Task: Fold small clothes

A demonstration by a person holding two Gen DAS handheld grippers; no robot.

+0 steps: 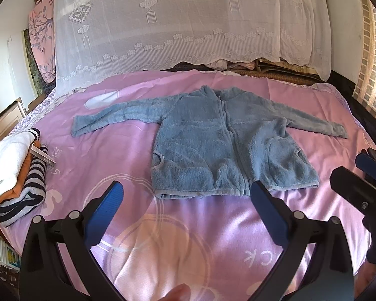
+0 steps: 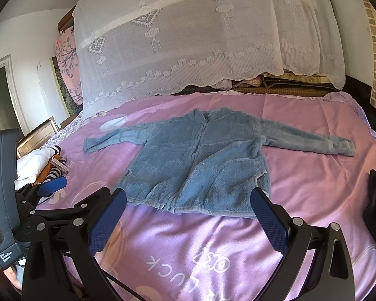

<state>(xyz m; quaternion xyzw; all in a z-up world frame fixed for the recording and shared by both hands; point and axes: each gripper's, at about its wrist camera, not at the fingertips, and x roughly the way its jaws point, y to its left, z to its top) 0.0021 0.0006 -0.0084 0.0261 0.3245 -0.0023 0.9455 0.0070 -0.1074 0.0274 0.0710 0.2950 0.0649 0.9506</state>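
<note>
Left tool (image 1: 185, 195) and right tool (image 2: 188, 200): fingers wide apart, empty, near jacket (image 1: 223, 140) hem; jacket flat, collar away, sleeves spread sideways.

One blue fleece zip jacket (image 1: 223, 145) lies spread flat on one pink bedspread (image 1: 188, 225), with two sleeves stretched out to the sides and two front pockets near the hem. At the bed's left edge sits one stack of folded clothes (image 1: 15, 173) made of three visible garments: one white, one orange and one navy-and-white striped. Two grippers are in view, the left gripper (image 1: 185, 195) and the right gripper (image 2: 188, 203), each with two blue-padded fingers spread apart, and one white lace curtain (image 1: 188, 20) hangs at the far side.
</note>
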